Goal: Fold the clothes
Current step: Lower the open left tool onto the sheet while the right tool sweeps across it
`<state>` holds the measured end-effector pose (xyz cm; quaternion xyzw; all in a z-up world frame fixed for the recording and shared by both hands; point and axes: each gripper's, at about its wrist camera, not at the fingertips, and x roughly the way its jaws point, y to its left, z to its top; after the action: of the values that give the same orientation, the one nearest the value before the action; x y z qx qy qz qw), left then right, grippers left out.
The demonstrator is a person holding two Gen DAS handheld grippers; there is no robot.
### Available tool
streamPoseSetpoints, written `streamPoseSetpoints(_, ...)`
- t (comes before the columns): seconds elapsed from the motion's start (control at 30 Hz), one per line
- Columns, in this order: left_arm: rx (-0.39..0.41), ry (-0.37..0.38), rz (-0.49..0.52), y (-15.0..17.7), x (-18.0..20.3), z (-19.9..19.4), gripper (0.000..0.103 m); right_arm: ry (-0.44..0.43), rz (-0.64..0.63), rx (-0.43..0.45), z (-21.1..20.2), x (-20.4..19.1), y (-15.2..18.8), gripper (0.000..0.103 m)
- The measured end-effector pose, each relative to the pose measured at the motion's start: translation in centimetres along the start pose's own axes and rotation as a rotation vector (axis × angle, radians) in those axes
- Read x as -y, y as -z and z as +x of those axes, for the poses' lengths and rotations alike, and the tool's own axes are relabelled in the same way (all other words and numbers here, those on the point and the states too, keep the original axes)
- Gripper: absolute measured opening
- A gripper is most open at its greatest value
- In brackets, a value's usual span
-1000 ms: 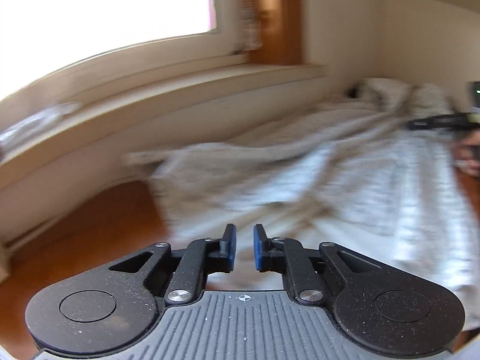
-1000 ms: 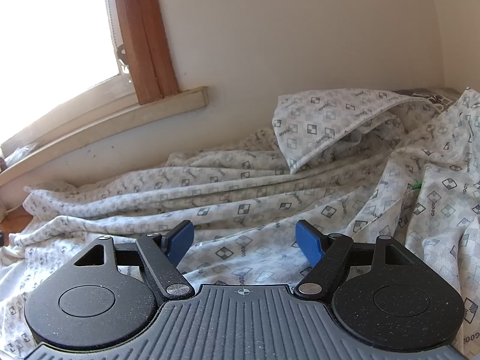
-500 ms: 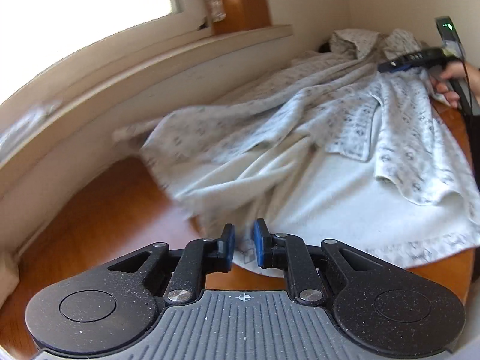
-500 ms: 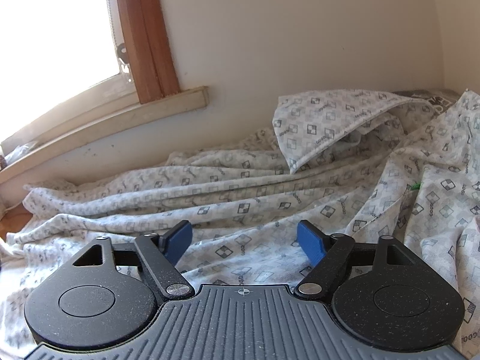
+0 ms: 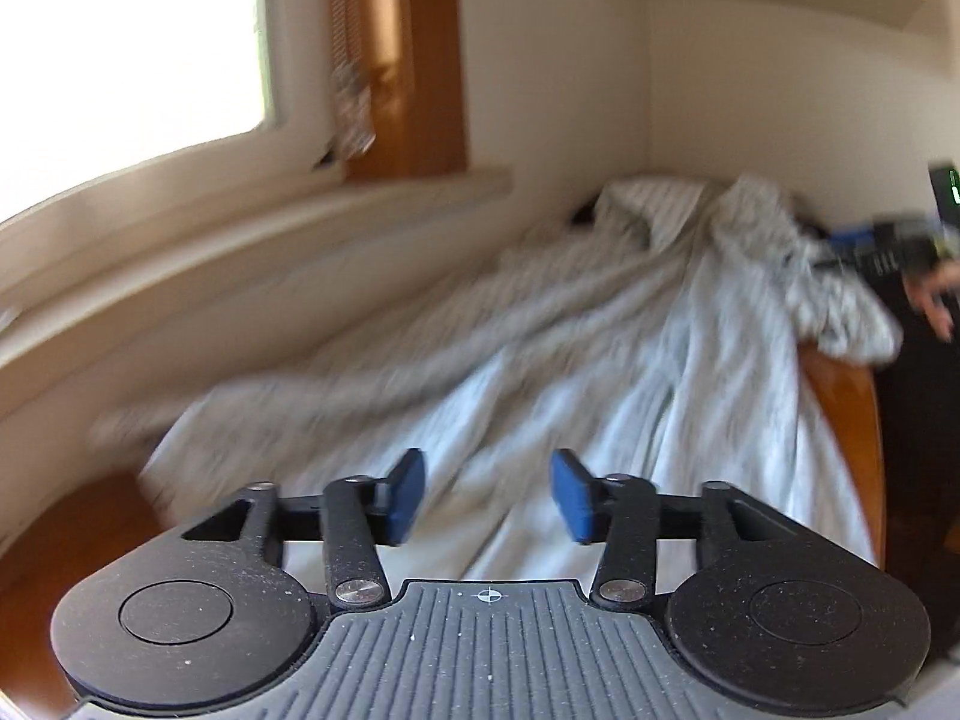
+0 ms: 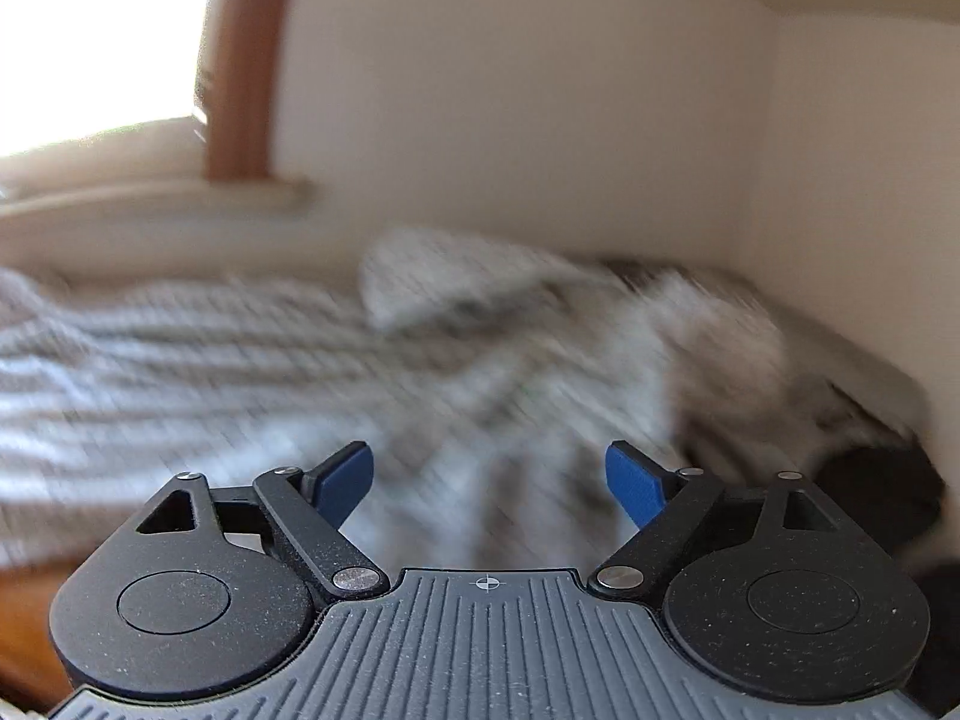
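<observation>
By the window wall, the wooden table held the garment rumpled toward twelve o'clock, unfolded, while my left gripper and right gripper gaped empty.

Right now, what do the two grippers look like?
Both match: the left gripper and right gripper have blue pads on black linkage fingers, silver pivot pins, two round speckled black discs, and a ribbed grey body with a white crosshair mark. No cables or sleeves show.

The left black two-finger tool has its blue pads parted with nothing between them, and the right black two-finger tool stands spread wider, likewise gripping nothing.
</observation>
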<state>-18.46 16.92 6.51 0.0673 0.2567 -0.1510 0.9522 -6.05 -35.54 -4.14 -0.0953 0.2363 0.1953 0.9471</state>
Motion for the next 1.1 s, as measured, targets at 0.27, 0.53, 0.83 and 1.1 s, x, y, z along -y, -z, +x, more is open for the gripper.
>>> streamPoseSetpoints(0.27, 0.025, 0.083, -0.031, -2.8, 1.8, 8.2, 0.061, -0.149, 0.258, -0.098, -0.3, 3.1, 3.1, 0.087)
streamPoseSetpoints(0.53, 0.001, 0.151, -0.097, -1.4, -0.3, 8.7, 0.062, -0.071, 0.125, -0.093, -4.0, 2.4, -0.2, 0.012)
streamPoseSetpoints(0.83, -0.061, 0.172, -0.172, -1.0, -3.1, 8.6, 0.062, 0.176, -0.037, 0.025, -18.0, 5.8, -9.4, 0.010)
streamPoseSetpoints(1.1, -0.097, 0.122, -0.152, -1.1, -3.1, 8.7, 0.066, 0.169, -0.003, -0.191, -11.0, 5.1, -4.6, 0.042)
